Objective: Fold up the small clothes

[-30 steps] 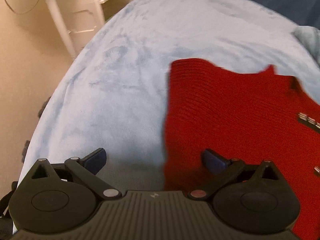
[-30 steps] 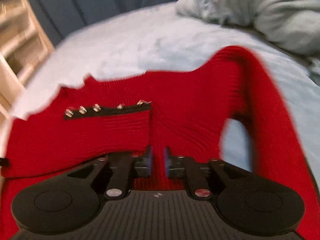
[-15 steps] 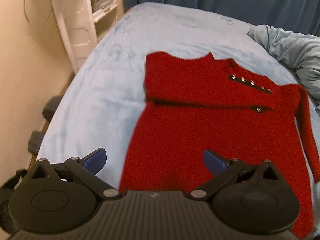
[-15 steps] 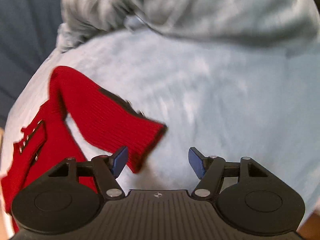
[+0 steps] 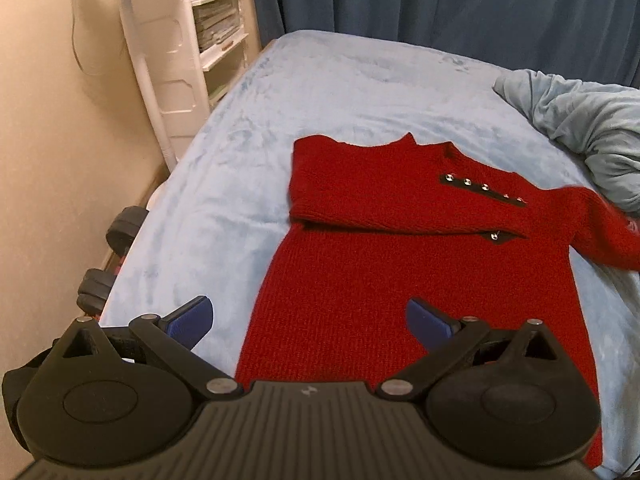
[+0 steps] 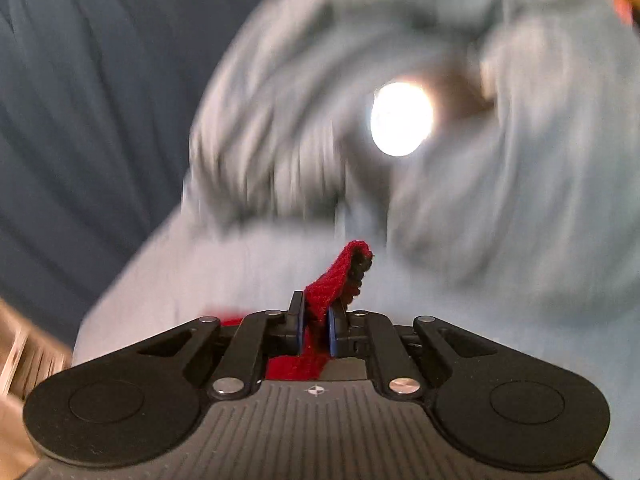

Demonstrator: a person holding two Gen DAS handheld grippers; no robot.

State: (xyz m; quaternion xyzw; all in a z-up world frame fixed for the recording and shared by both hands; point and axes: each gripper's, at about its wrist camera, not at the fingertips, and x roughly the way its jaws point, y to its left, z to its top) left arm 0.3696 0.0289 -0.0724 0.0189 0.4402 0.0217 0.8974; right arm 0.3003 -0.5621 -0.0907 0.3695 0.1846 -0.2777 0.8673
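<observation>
A red knit sweater (image 5: 400, 264) lies flat on the light blue bed (image 5: 340, 92), neck away from me. One sleeve (image 5: 360, 204) is folded across the chest. My left gripper (image 5: 308, 316) hovers open above the sweater's lower part, with nothing between its fingers. The other sleeve (image 5: 600, 232) runs off to the right edge, blurred. In the right wrist view my right gripper (image 6: 316, 328) has its jaws closing, pads pressed on that sleeve's red cuff (image 6: 340, 276), which sticks up past the fingertips.
A rumpled grey-blue blanket (image 5: 592, 128) is heaped at the bed's right side and fills the blurred right wrist view (image 6: 480, 180). Dark blue curtains (image 5: 440, 0) hang behind. A white fan (image 5: 136, 20), shelves (image 5: 220, 20) and dumbbells (image 5: 124, 228) stand along the bed's left edge.
My left gripper drew back and up, so the whole sweater shows. My right gripper left the sweater's body, opened by the loose sleeve, then shut on its cuff.
</observation>
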